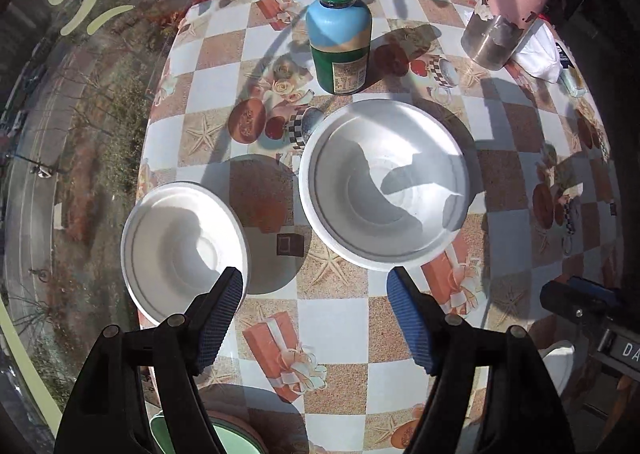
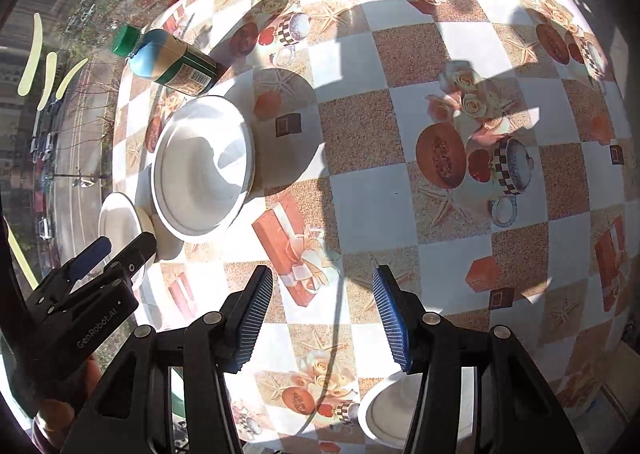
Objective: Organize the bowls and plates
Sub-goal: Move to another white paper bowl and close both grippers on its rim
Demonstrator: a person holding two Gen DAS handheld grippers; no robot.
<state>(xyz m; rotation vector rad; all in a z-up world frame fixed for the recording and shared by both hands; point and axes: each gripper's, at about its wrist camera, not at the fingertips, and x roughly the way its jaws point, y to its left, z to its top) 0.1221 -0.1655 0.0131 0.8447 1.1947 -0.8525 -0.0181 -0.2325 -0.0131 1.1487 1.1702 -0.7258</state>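
On a sunlit chequered-oilcloth surface (image 1: 332,318) beside a window, the left tongs (image 1: 314,286) hover open and empty above the cloth, the right tongs (image 2: 322,286) likewise spread and holding nothing. Just ahead sit a small white shallow bowl (image 1: 176,242) at the surface's left edge and a larger white deep bowl (image 1: 384,182) to its right, apart. Both look thin, light and rigid, likely slick; a pinch across the rim seems the surest hold. Beyond stand a green-capped blue-and-green bottle (image 1: 340,34) and a steel cup (image 1: 504,10).
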